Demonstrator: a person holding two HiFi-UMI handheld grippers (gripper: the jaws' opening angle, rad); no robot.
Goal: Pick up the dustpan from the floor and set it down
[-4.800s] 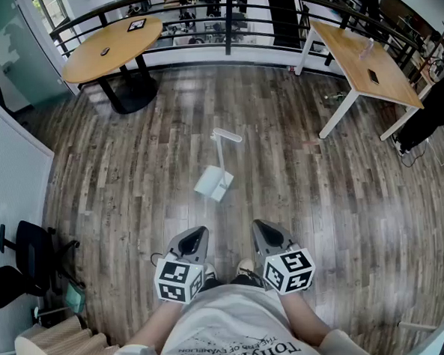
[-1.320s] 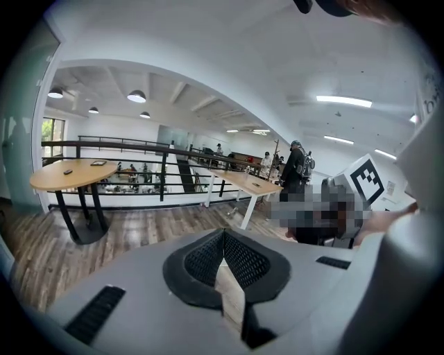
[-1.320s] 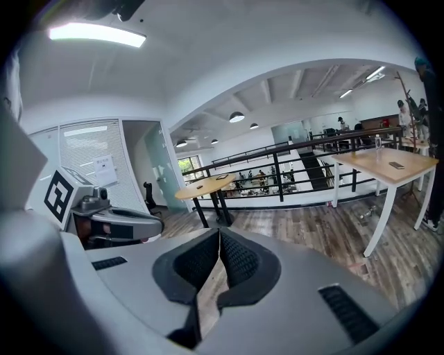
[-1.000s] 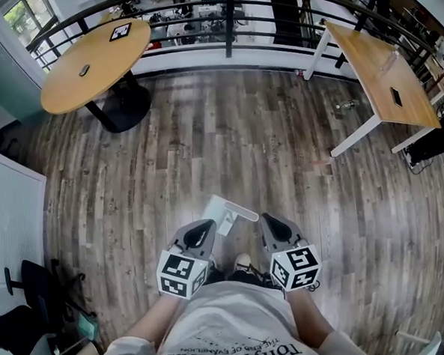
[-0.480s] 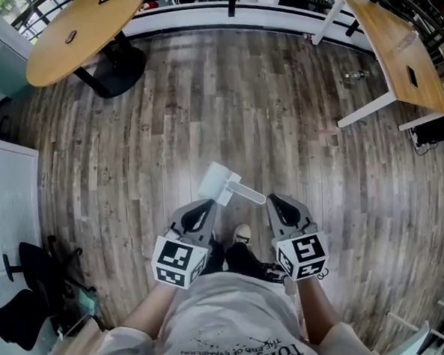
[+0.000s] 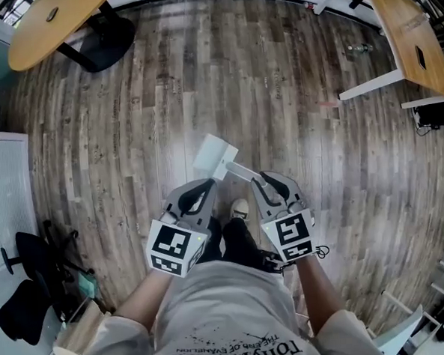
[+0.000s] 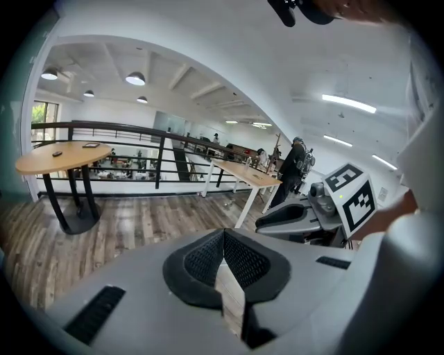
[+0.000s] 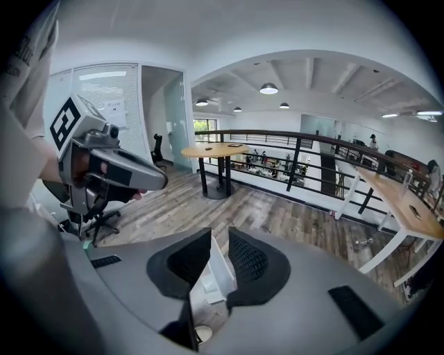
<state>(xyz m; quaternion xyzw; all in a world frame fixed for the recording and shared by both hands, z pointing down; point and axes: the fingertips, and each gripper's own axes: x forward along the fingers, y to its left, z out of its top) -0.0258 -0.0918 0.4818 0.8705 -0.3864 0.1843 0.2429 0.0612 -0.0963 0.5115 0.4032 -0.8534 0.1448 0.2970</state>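
A white dustpan [image 6: 213,157] lies on the wooden floor just ahead of the person's feet, its long handle [image 6: 240,172] running back toward my right gripper [image 6: 261,179]. That gripper points down at the handle's end and its jaws are opening. In the right gripper view the dustpan [image 8: 215,277] shows through the gap of the right gripper [image 8: 219,249], and the pads do not press on it. My left gripper [image 6: 206,186] hangs beside the pan's left, jaws shut and empty; in the left gripper view its tips [image 7: 223,239] meet.
A round wooden table [image 6: 48,26] stands far left and a long wooden desk [image 6: 415,26] far right. A black office chair [image 6: 24,313] and a white partition [image 6: 5,194] flank the left. The person's shoe [image 6: 240,209] sits between the grippers. A small bottle [image 6: 358,49] lies by the desk.
Both grippers have sunk toward the floor. The right one has rolled and come up to the end of the dustpan's handle. The dustpan itself has stayed on the floor.
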